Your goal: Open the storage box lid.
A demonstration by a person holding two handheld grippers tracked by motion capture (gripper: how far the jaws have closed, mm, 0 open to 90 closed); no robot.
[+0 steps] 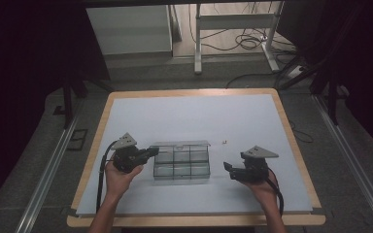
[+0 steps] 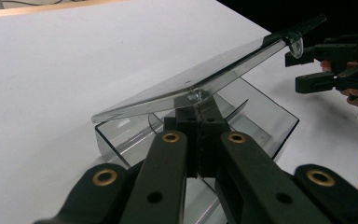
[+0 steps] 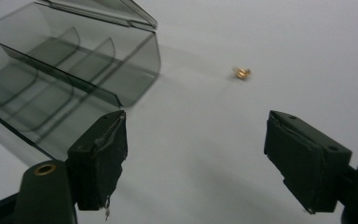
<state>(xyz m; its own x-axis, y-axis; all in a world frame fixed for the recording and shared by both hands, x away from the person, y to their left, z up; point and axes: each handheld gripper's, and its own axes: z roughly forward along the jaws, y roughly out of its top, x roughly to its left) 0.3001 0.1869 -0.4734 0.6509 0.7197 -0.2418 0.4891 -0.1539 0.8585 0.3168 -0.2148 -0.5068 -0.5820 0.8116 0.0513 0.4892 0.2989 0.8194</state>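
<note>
While the left gripper point(image 1: 151, 152) is sitting at the left end of the clear compartment box point(image 1: 182, 165), its jaws are pinched tight on the box's left wall, just under the raised lid point(image 2: 205, 77). In the left gripper view the fingertips point(image 2: 198, 122) are pressed together on the thin clear edge, no gap showing, so it is bracing the box in place.

The box is lying mid-table on the white table mat point(image 1: 189, 116), lid hinged up and half open, with six compartments that are looking empty as far as I can tell.

Further right, a small brass-coloured part point(image 1: 224, 141), maybe a nut or screw, too small to tell, is lying loose on the mat, just off the box's far right corner.

At the right, the right gripper point(image 1: 227, 169) is hovering low over the mat, near the box's right end, apart from it. Its pads point(image 3: 103, 154) are standing wide apart, holding nothing and touching nothing, aimed roughly toward the brass part point(image 3: 241, 72).

Step in hand, I'd judge: steadying the box while going for the loose part. The next move is calling for the right gripper to go forward, straddle the tiny part, close carefully so it isn't skidding away, then drop it into a compartment.
</note>
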